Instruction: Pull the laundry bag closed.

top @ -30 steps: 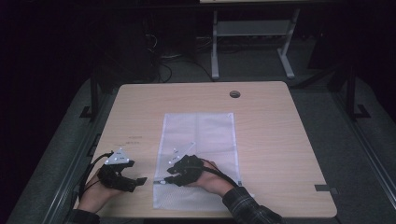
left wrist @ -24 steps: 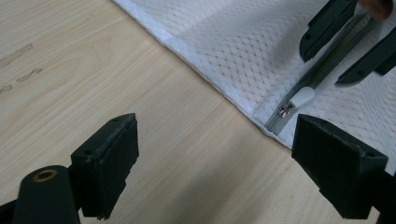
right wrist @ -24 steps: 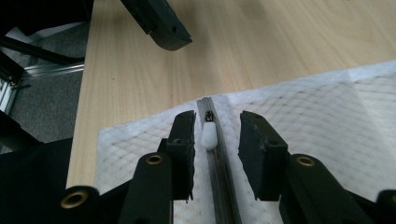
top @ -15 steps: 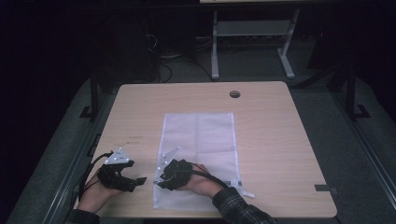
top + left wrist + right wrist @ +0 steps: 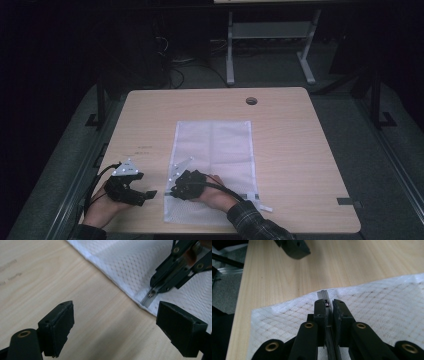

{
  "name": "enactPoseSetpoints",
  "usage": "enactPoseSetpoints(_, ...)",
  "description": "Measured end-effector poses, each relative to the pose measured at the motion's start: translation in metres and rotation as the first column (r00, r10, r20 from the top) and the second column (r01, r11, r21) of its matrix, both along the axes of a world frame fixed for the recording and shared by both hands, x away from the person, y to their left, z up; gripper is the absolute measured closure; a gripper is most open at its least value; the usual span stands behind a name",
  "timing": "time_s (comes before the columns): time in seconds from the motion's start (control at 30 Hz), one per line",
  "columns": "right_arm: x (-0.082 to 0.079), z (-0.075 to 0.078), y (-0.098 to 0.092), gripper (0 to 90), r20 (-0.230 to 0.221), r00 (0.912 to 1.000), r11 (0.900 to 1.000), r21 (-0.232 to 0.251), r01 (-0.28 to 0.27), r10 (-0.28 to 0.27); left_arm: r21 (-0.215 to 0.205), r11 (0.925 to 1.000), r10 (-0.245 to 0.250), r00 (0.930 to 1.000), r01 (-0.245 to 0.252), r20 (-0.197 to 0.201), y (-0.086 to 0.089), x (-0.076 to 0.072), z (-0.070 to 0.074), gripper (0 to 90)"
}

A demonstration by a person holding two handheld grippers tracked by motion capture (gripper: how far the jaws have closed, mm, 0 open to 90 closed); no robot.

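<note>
Right claw (image 5: 328,305): jaws have just been closing and now pinch the zip pull (image 5: 326,303) at the near left corner of the mesh bag (image 5: 212,155). Pads sit either side of the grey zip tape (image 5: 331,340), nearly pressed together. In the left gripper view the same claw (image 5: 152,293) comes down onto the zip end at the bag's edge.

Left claw (image 5: 116,322): spread wide, nothing between the jaws, above bare wood just beside the bag's corner. In the high view it (image 5: 150,193) rests left of the right claw, near but apart.

Bag: white mesh, flat on the tabletop (image 5: 300,150), long side running away from the person, zip along the near end. Contents: cannot tell; it lies flat.
</note>
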State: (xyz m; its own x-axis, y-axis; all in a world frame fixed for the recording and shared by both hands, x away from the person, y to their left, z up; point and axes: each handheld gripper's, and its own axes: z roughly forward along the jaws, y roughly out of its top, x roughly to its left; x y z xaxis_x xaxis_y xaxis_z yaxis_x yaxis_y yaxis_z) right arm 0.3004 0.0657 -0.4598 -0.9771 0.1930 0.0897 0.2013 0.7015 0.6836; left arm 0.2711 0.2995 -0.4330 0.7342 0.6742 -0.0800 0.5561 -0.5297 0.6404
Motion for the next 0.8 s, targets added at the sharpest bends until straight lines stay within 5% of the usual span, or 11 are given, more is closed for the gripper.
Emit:
enactPoseSetpoints(0.27,0.005,0.014,-0.012,81.0,-0.007,0.9998,0.998,0.067,0.017,-0.017,-0.059,0.9964,-0.063,0.9972,0.061,-0.040,-0.008,-0.002,0.001,16.3)
enactPoseSetpoints(0.57,0.005,0.028,-0.023,81.1,-0.010,0.9999,0.994,0.109,0.011,-0.010,-0.090,0.9842,-0.158,0.9855,0.152,-0.062,-0.029,-0.003,0.002,20.6)
enactPoseSetpoints(0.8,0.000,0.035,-0.026,81.1,-0.021,0.9997,0.990,0.142,-0.012,0.015,-0.135,0.9669,-0.228,0.9710,0.217,-0.072,-0.036,-0.001,0.002,39.8)
